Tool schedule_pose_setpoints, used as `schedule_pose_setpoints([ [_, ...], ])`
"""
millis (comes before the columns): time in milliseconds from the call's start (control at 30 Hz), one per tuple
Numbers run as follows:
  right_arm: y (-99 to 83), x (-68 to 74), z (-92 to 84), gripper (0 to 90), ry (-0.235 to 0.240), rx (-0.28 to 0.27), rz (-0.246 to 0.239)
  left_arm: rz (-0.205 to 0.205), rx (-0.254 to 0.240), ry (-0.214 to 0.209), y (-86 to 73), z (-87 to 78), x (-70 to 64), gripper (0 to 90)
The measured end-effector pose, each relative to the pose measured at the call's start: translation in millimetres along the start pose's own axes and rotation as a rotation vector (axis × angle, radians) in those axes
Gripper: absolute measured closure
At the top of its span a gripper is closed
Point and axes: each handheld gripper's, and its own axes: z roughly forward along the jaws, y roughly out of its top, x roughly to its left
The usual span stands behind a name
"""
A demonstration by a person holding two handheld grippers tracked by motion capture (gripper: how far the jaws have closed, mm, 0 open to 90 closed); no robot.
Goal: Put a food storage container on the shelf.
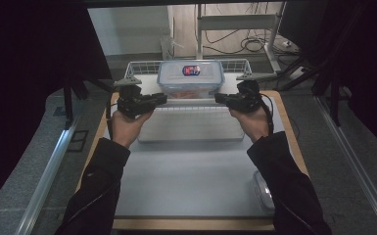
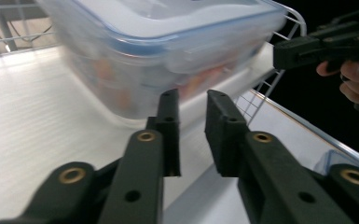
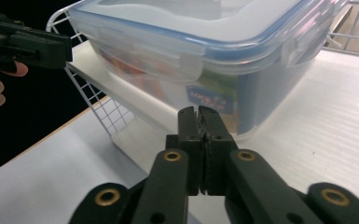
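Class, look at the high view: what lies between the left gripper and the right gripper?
The clear lidded container, sitting in the white wire basket, lies between the left gripper and the right gripper in the high view.

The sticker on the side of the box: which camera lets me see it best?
The right gripper view: the blue sticker on the clear lidded box sits close and fairly sharp there, behind the right gripper. The left gripper view blurs the box's side, so no sticker is clear. The high view shows another label on the lid.
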Motion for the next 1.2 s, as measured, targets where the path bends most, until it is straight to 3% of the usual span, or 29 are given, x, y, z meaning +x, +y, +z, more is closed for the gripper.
schedule_pose_setpoints([
  [200,-12.0,8.1,-6.9,70.4,0.018,-0.012,-0.018,0.065,0.027,0.020,-20.2,-2.2,-17.6,57.9],
  [467,-34.4,19.8,-11.8,54.0,0.023,0.024,-0.083,0.119,0.091,0.038,-52.8,-4.7,-32.4,38.6],
  [667,-54.9,23.4,-17.3,42.9,0.003,0.043,-0.099,0.127,0.139,0.034,-79.6,-5.2,-42.7,29.8],
  [833,-72.9,25.2,-20.8,34.3,-0.005,0.054,-0.113,0.103,0.148,0.029,-100.9,-9.0,-46.5,25.2],
  [1033,-97.6,25.9,-24.4,24.2,-0.009,0.046,-0.113,0.092,0.138,0.058,-131.2,-16.0,-51.4,17.2],
  [1200,-117.0,27.2,-23.9,20.2,-0.022,0.051,-0.096,0.108,0.154,0.095,-150.6,-21.5,-56.7,12.5],
])
